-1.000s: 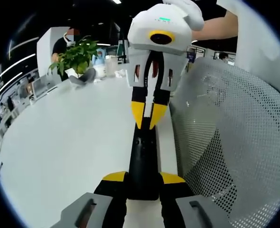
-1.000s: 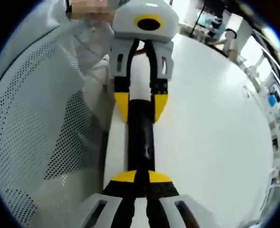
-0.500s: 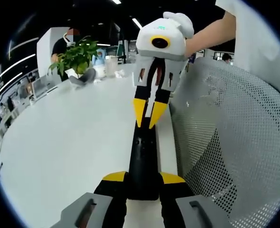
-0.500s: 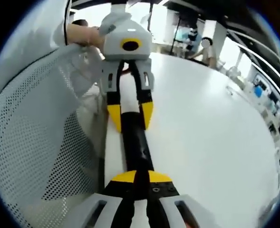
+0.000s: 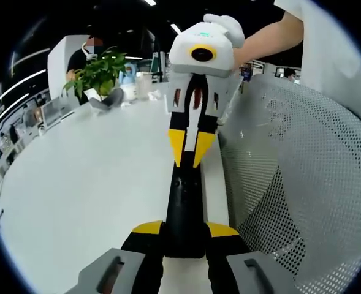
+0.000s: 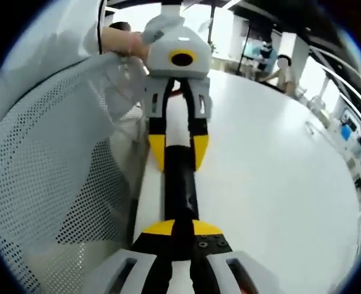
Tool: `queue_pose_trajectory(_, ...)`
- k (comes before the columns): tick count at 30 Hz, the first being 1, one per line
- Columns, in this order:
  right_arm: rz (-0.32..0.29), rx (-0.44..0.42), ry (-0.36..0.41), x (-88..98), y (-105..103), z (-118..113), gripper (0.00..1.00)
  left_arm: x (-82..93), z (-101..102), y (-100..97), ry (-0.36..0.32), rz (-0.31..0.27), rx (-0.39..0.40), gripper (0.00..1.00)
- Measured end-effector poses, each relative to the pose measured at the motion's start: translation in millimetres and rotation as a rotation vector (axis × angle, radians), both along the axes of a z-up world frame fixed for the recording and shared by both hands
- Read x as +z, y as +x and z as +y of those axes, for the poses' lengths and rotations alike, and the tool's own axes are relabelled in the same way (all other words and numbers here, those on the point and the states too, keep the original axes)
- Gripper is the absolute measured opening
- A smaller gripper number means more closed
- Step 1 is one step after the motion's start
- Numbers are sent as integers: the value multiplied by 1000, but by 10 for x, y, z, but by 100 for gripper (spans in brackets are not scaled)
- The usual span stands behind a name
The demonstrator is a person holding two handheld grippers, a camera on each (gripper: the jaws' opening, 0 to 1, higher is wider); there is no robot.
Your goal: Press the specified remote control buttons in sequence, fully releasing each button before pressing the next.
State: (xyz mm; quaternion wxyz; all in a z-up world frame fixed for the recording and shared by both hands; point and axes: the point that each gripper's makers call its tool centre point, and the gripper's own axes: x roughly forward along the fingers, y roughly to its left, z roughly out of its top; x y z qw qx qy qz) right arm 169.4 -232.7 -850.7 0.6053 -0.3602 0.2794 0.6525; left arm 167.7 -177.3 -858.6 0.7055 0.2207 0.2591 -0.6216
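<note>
A black remote control [image 5: 184,205] lies lengthwise along the white table's edge. In the left gripper view my left gripper [image 5: 185,229] is shut on its near end, one yellow fingertip [image 5: 148,228] at each side. My right gripper [image 5: 187,164] comes in from the far side, shut with nothing in it, and its joined tips point down at the remote's far end. In the right gripper view the shut right gripper [image 6: 175,228] sits over the remote [image 6: 180,184], and the left gripper [image 6: 179,150] clamps the far end. I cannot tell whether the tips touch a button.
A white table [image 5: 88,177] spreads out to the left in the left gripper view. A white mesh chair back [image 5: 296,184] stands close beside the remote. At the table's far end are a potted plant [image 5: 97,73] and a seated person [image 5: 82,55]. A hand [image 5: 226,24] holds the right gripper.
The right gripper's body has tilted back towards the remote after leaning away half a second ago. Its tips stay over the remote's far end. The left gripper and remote have not moved.
</note>
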Motion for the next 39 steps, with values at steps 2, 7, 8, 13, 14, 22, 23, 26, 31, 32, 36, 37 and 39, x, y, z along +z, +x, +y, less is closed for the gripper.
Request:
queue_pose_trajectory(2, -14, 30, -24, -6, -8, 7, 5, 0, 0, 0, 0, 0, 0, 25)
queue_pose_trajectory(7, -7, 58, -56, -7, -2, 17, 6, 0, 2, 0, 0, 1, 0, 25)
queue_pose_trajectory(8, -6, 65, -68, -9, -3, 18, 6, -1, 2, 1, 0, 1, 0, 25)
queue_pose_trajectory(13, 3, 68, -166, -23, -6, 22, 5, -1, 2, 1, 1, 0, -1, 25)
queue_pose_trajectory(14, 6, 64, -186, -25, -3, 27, 5, -1, 1, 2, 2, 0, -2, 25)
queue_pose_trajectory(22, 12, 43, -340, -50, -2, 23, 5, -1, 0, 0, 5, 0, -4, 25)
queue_pose_trajectory(23, 11, 46, -349, -56, 2, 36, 5, 0, 0, 1, 5, 0, -4, 25)
queue_pose_trajectory(26, 46, 4, -335, -52, 15, 18, 5, 0, 0, 2, 6, 0, -3, 25)
queue_pose_trajectory(31, 43, -48, -179, -26, 19, 11, 5, 0, 0, 2, 5, -1, -3, 25)
queue_pose_trajectory(32, 53, -102, -123, -16, 24, 13, 5, 0, 0, 2, 5, -1, -3, 25)
queue_pose_trajectory(36, 41, -166, 0, 2, 23, 11, 5, 0, 0, 1, 4, 0, -2, 25)
queue_pose_trajectory(37, 36, -169, 4, 0, 17, 5, 5, 0, 0, 1, 4, -1, -2, 25)
queue_pose_trajectory(39, 16, -153, -4, -2, 7, 16, 5, 0, 0, 1, 4, 0, -1, 25)
